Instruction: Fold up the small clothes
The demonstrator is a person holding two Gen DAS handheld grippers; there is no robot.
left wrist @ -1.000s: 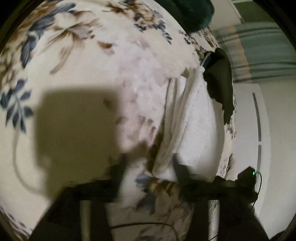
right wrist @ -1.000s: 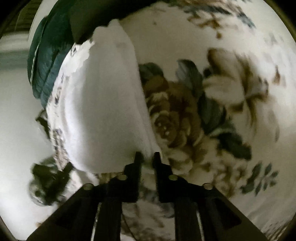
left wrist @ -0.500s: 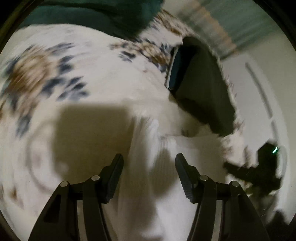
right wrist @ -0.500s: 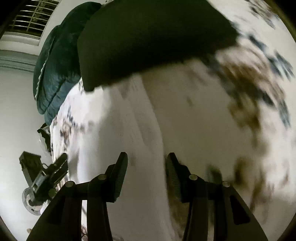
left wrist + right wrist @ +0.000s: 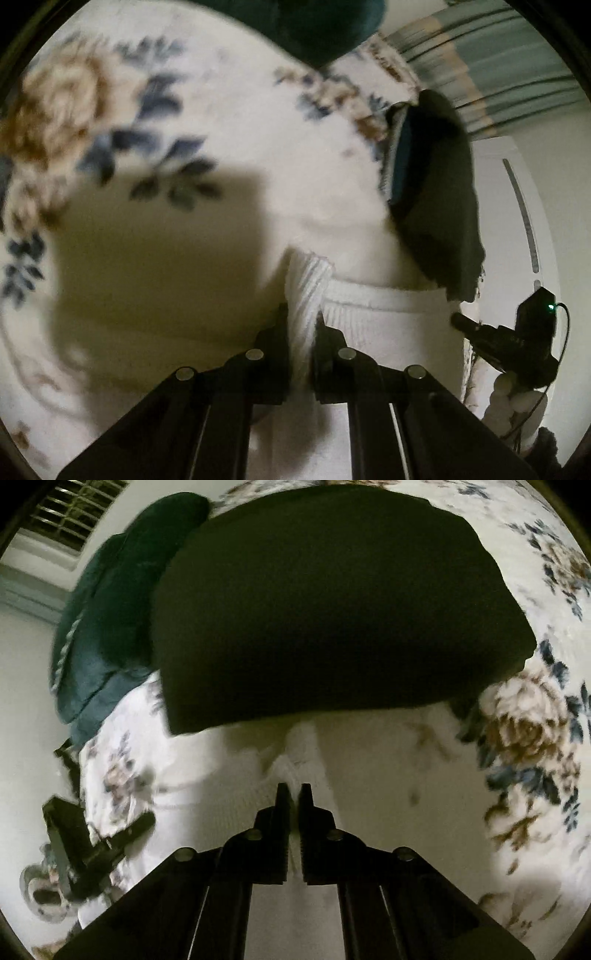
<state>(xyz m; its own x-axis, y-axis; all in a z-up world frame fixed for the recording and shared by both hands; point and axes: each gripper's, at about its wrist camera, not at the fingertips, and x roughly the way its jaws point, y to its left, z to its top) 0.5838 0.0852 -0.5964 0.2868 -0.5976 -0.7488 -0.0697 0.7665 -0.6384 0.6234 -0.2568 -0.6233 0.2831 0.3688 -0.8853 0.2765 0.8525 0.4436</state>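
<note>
White ribbed garment (image 5: 384,314) lies on floral bed (image 5: 221,110) nr right edge, just below dark folded cloth (image 5: 332,609). Left claw (image 5: 301,325) & right claw (image 5: 294,797) both pinch its fabric.

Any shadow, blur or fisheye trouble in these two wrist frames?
Left wrist: a hard shadow falls across the floral bedspread, whose flowers are motion-smeared; the left claw on the white garment stays sharp. Right wrist: dim overall, the black folded cloth shows no detail, edges bow.
</note>
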